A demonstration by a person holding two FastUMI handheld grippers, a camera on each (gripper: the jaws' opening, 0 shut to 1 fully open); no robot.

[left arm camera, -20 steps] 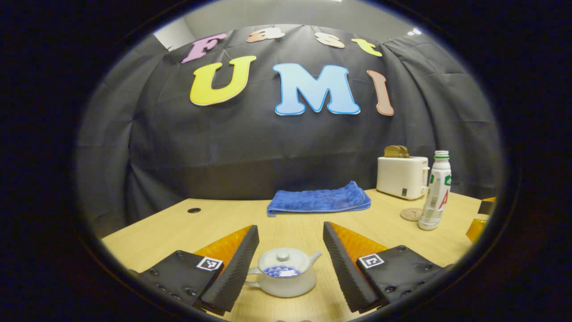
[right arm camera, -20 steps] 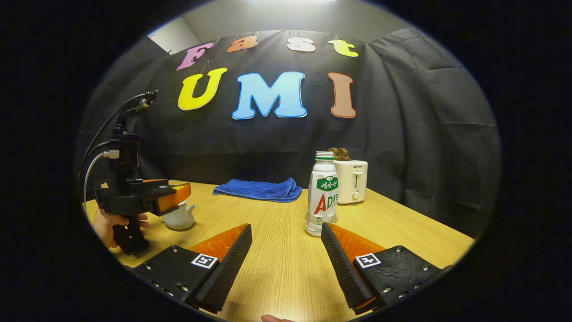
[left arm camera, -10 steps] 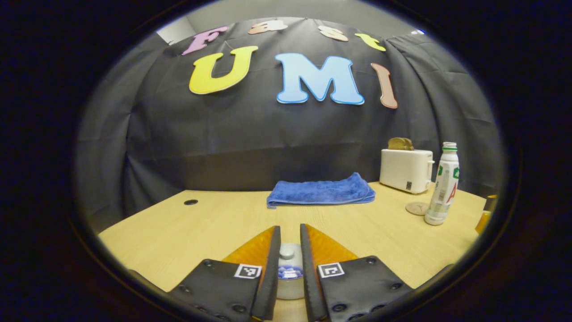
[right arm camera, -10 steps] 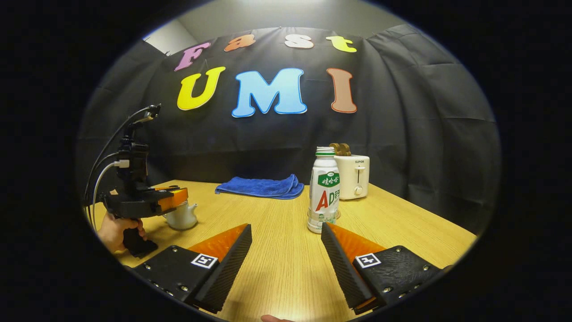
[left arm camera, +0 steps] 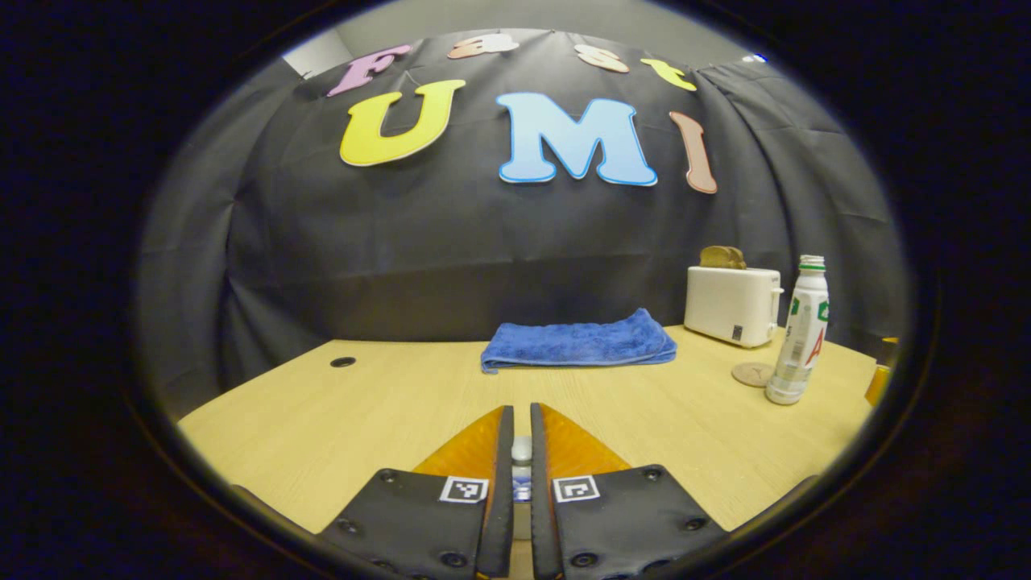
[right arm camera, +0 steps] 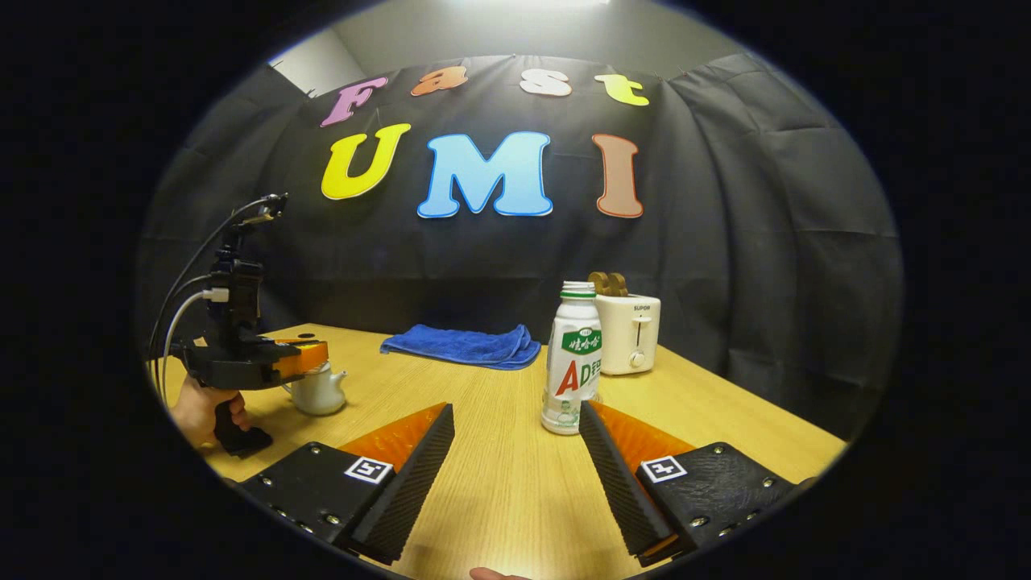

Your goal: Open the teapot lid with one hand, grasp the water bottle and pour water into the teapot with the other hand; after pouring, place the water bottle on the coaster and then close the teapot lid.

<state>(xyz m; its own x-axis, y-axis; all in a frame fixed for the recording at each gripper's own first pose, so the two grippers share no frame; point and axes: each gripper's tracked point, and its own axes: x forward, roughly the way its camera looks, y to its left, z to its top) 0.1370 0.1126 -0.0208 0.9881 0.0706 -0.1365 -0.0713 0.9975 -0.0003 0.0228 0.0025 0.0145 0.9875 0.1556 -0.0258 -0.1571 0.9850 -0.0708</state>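
Down at the near edge of the table (left arm camera: 322,411), the left claw (left arm camera: 521,451) is clamped on the teapot lid's knob (left arm camera: 521,448). Meanwhile the right claw (right arm camera: 515,439) hangs spread apart just short of the upright water bottle (right arm camera: 573,358), with the teapot (right arm camera: 318,391) well off to its left.

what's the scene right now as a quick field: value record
left tongs: closed around the teapot lid knob
teapot: on the table, lid still on
right tongs: open, short of the water bottle
water bottle: upright, uncapped, on the table
coaster: bare, beside the bottle
blue towel: folded, at the back
toaster: bread in its slots
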